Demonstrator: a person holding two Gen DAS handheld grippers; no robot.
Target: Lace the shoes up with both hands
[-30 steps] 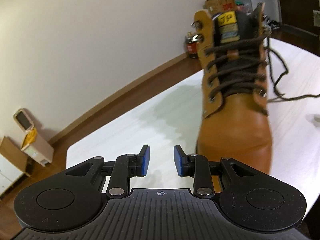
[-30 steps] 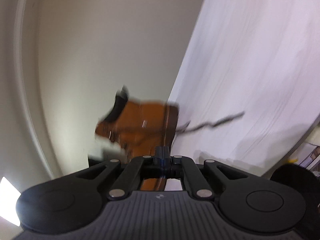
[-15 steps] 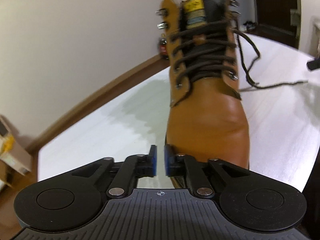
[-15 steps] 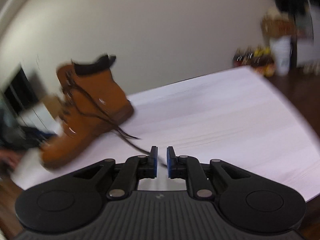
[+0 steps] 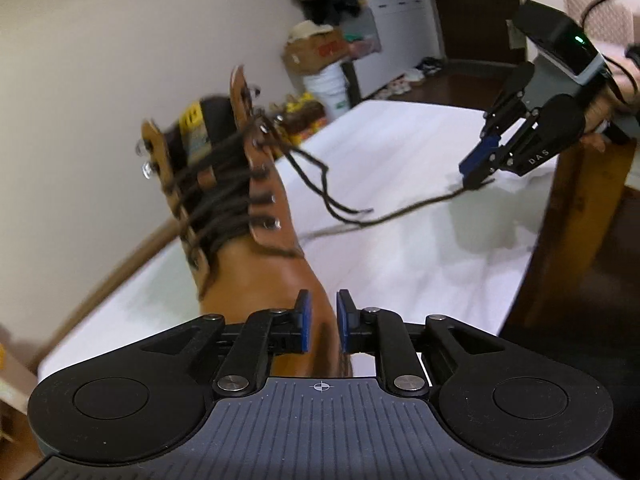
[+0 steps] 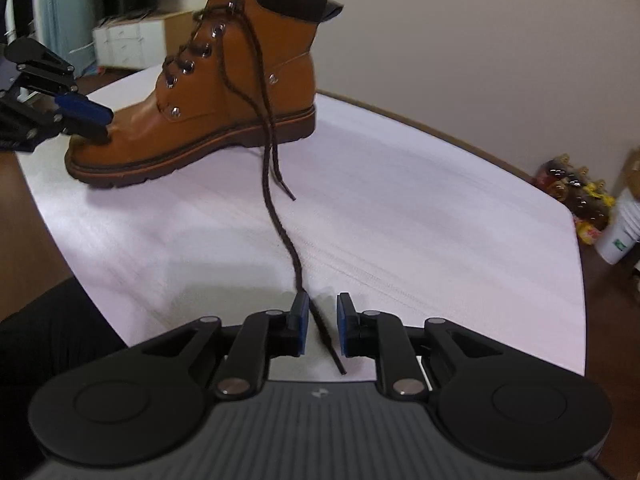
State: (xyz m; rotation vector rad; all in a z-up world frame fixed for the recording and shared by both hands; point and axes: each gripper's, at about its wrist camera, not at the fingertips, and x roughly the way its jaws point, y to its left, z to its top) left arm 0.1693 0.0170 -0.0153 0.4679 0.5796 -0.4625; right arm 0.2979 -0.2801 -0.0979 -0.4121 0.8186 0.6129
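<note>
We find the left gripper (image 5: pixel 320 322) has closed in on the toe of the boot (image 5: pixel 256 264), which a second ago lay off to its right; its blue pads, narrowed at the half-second mark, now stand a little wider. The right gripper (image 6: pixel 319 328), shut at first and barely parted since, has dropped to the table (image 6: pixel 420 208) with its pads apart either side of the lace end (image 6: pixel 320 322)

The left wrist camera sat close behind the toe of the tan leather lace-up boot (image 5: pixel 256 280), facing along it; the right wrist camera looked low across the white table (image 6: pixel 400 208) at the boot's side from farther off, both views sharing boot and table
</note>
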